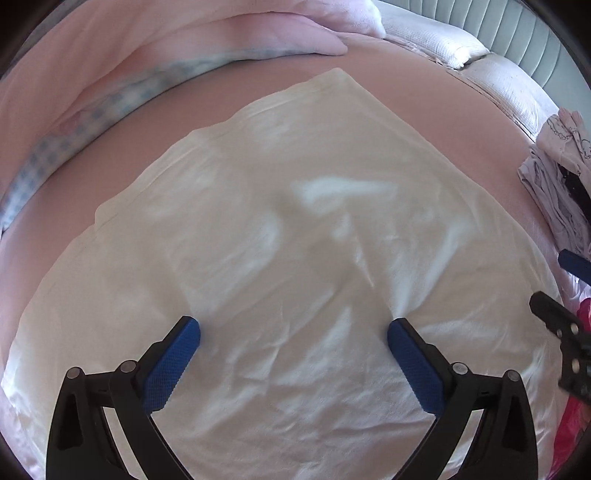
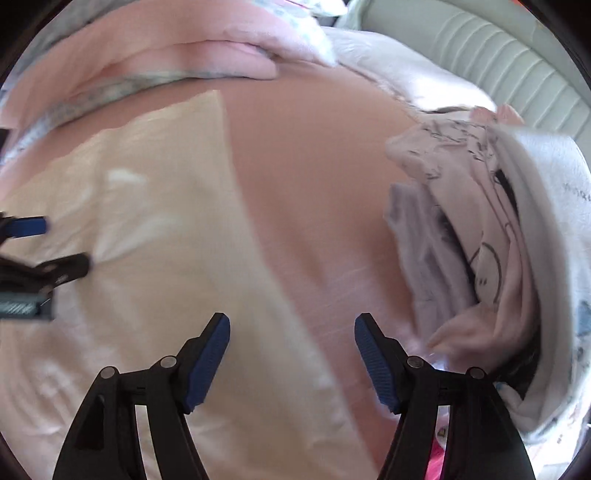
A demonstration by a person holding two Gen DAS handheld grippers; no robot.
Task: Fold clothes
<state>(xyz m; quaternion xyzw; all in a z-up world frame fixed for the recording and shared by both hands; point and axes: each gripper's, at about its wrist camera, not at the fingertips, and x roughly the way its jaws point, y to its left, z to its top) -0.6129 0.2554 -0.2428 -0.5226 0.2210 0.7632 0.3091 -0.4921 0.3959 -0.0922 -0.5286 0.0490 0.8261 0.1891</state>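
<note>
A white garment lies spread flat and wrinkled on the pink bed sheet. My left gripper hovers over its near part, open, with nothing between its blue pads. In the right wrist view the same garment fills the left side, blurred. My right gripper stands open over the garment's right edge and the bare sheet, holding nothing. The left gripper's fingers show at the left edge of that view, and the right gripper's fingers show at the right edge of the left wrist view.
A heap of unfolded clothes with printed drawings lies on the right of the bed. A pink blanket and a blue checked cloth lie rolled along the far side. Pillows and a ribbed headboard stand at the far right.
</note>
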